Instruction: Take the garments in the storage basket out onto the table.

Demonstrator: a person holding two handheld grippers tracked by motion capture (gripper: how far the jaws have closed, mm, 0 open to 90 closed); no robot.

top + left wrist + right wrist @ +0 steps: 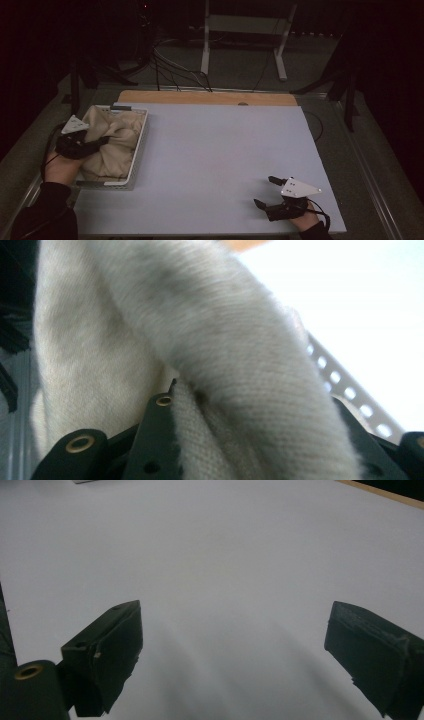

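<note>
Left tool [102, 141] clamps one beige cloth [117, 131] in one white basket [141, 140]; right tool [266, 191] wide, empty.

Location: a dim lab or test room. Indicators: loose cables [172, 67] on the floor, a white desk frame [245, 35] at the far side, black stands [345, 75], bare counter [220, 150].
</note>
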